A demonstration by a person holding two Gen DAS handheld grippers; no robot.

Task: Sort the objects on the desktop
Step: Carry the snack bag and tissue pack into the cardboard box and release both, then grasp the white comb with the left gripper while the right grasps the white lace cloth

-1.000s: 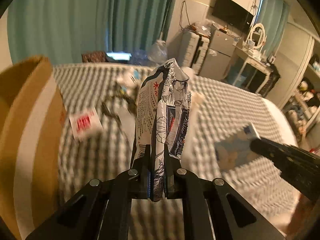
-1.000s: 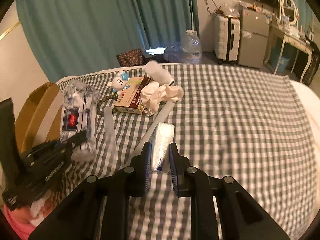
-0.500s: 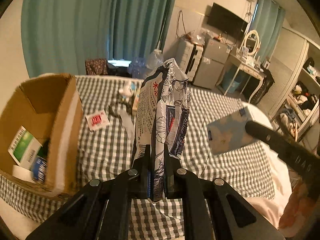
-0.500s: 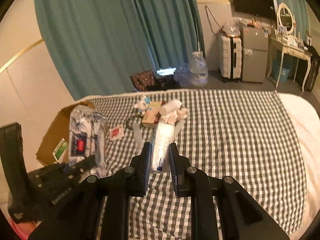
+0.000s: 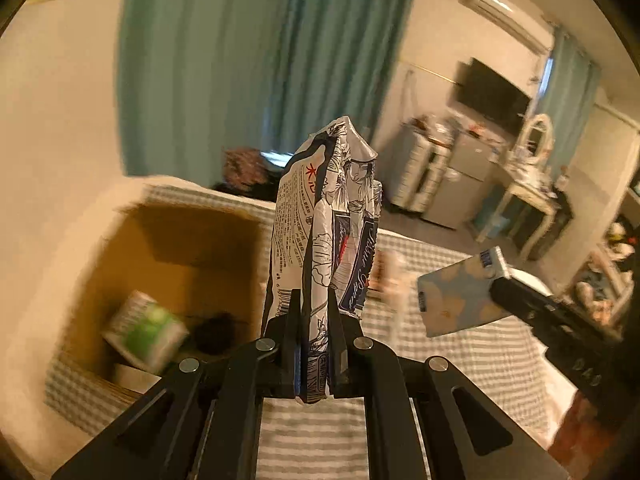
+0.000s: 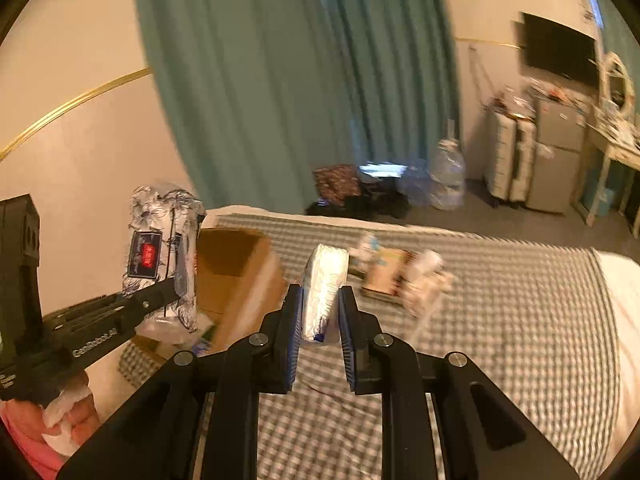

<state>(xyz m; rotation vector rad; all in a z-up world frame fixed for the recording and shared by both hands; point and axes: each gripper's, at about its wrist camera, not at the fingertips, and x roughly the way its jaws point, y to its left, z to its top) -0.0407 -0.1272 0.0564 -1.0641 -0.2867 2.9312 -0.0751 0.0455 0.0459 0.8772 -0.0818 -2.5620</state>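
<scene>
the checked bed (image 6: 520, 320) carries everything here, with an open cardboard box (image 5: 168, 264) at its left edge. the left gripper (image 5: 314, 344) has its jaws narrow, pinched on the bottom seam of a printed tissue pack (image 5: 328, 232) that stands tall above them, up in the air near the box. the right gripper (image 6: 320, 320) has its jaws clamped on a small silvery wrapped pack (image 6: 322, 292), also held off the bed.

the risk, as i judge it: the tall pack is held only by its thin lower edge, so a quick swing could let it flop or slide out short of the box. both grippers sit close together, and they could knock each other if they head for the box at once.

the left view looks into the box, where a green-and-white package (image 5: 146, 332) lies, and shows the small pack's pale blue face (image 5: 460, 300). the right view shows the pile left far on the bed, blurred: a small carton (image 6: 386, 276) among pale things.
</scene>
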